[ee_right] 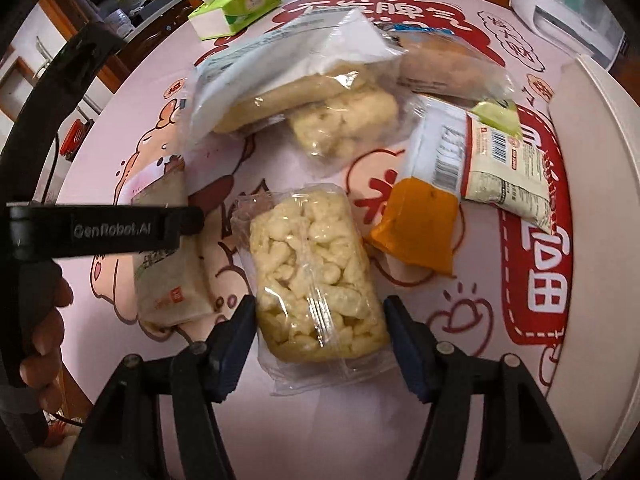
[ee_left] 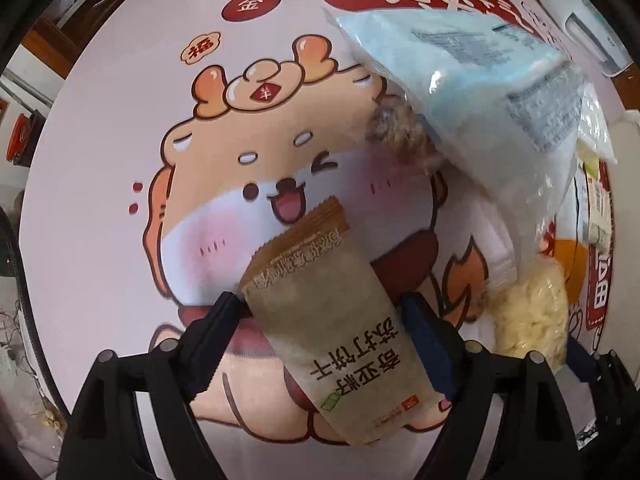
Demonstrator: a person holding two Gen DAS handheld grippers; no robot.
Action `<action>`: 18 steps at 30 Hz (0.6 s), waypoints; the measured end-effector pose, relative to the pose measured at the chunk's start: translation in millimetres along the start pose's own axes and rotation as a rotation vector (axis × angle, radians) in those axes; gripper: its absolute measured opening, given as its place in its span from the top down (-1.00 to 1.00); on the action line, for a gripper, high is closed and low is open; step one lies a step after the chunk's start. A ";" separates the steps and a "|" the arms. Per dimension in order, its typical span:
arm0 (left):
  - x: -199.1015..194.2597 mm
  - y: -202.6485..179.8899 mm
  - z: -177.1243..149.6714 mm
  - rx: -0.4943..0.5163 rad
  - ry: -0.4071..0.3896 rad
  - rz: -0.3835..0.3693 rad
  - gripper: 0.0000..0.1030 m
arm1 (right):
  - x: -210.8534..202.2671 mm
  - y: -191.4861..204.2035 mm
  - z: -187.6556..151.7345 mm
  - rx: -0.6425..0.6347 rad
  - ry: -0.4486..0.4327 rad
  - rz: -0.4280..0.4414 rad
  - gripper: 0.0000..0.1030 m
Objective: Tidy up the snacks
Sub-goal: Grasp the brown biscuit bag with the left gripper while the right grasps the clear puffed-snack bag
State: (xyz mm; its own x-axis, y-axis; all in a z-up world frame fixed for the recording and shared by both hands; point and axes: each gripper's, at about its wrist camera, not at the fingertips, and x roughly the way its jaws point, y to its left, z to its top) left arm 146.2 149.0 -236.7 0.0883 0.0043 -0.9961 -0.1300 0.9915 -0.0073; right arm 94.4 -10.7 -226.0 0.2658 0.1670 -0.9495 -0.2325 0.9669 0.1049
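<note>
My left gripper (ee_left: 320, 316) has its jaws on both sides of a tan cracker packet (ee_left: 332, 328), touching its edges; the packet also shows in the right wrist view (ee_right: 168, 280). My right gripper (ee_right: 320, 320) straddles a clear bag of pale puffed snacks (ee_right: 316, 276), jaws beside its sides; that bag also shows in the left wrist view (ee_left: 532, 312). A light blue and white bag (ee_left: 480, 92) lies to the upper right. Further off lie a white-topped bag (ee_right: 280, 76), another puffed bag (ee_right: 348, 120), an orange packet (ee_right: 416, 224) and a white barcode packet (ee_right: 504, 168).
All lie on a pink cartoon tablecloth (ee_left: 120, 200). A white tray or bin rim (ee_right: 592, 200) stands at the right. A green tissue box (ee_right: 236, 8) and a white appliance (ee_right: 568, 4) stand at the far side. A hand holds the left gripper's handle (ee_right: 40, 320).
</note>
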 end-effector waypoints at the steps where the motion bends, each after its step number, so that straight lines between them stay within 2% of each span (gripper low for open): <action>1: 0.7 -1.9 -1.6 0.006 0.009 -0.002 -0.62 | -0.5 -0.8 -0.9 -0.002 0.000 0.001 -0.25; 10: 4.3 -7.8 -16.2 0.000 0.053 -0.003 -0.69 | 0.0 0.9 -1.0 -0.028 0.008 0.000 -0.24; 13: 2.8 -11.9 -24.3 0.040 0.039 -0.009 -0.43 | -0.1 2.0 -2.2 -0.042 0.015 0.000 -0.24; 14: 0.9 -15.0 -26.5 0.060 0.029 -0.012 -0.19 | 0.7 3.2 -2.3 -0.046 0.016 0.000 -0.24; 18: -1.8 -25.9 -35.5 0.093 0.030 -0.059 -0.16 | -0.9 3.4 -4.0 -0.055 0.020 0.008 -0.23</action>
State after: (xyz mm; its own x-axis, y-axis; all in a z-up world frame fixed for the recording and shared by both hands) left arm 114.4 118.7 -237.9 0.0629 -0.0570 -0.9964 -0.0333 0.9977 -0.0592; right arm 89.6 -8.3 -226.0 0.2455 0.1698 -0.9544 -0.2855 0.9535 0.0963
